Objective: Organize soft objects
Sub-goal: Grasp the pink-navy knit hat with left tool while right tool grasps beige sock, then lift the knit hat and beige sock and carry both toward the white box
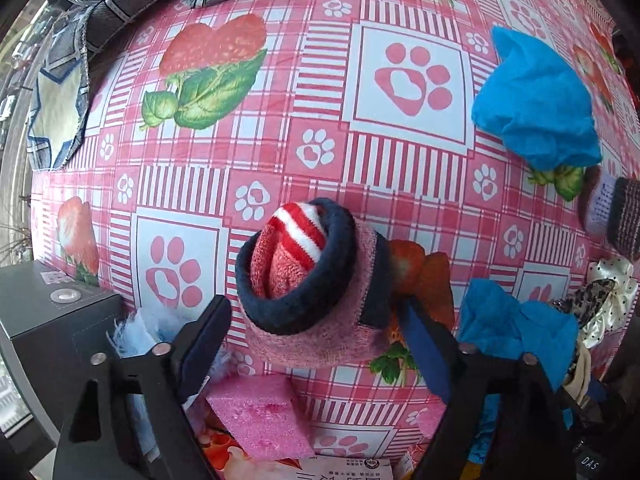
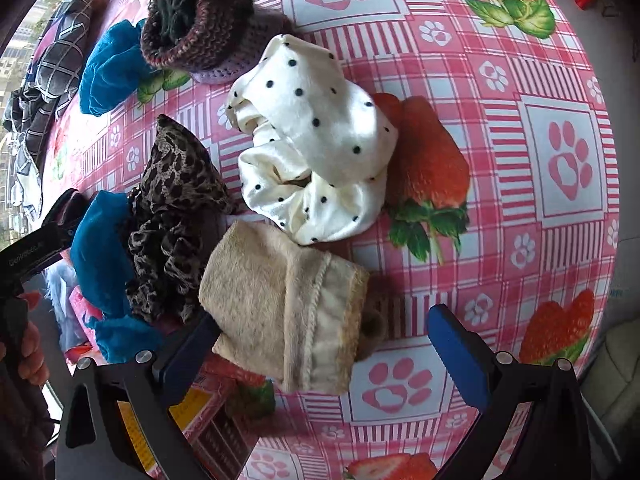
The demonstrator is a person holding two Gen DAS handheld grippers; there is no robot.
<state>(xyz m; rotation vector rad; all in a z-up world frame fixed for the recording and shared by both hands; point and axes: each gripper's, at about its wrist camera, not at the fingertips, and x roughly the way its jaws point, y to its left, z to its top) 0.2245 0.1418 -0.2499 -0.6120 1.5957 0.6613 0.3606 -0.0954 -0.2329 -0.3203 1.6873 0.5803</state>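
Between the wide-open, empty left fingers (image 1: 316, 344) sits the sock roll (image 1: 308, 280) on the table (image 1: 400, 184), and between the wide, empty right fingers (image 2: 320, 356) the beige cloth (image 2: 280, 316); centre each before squeezing.

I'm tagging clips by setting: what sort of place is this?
Probably a home table by a window: a pink paw-and-strawberry tablecloth, rolled socks and a scrunchie laid out, and buildings outside at the left edge.
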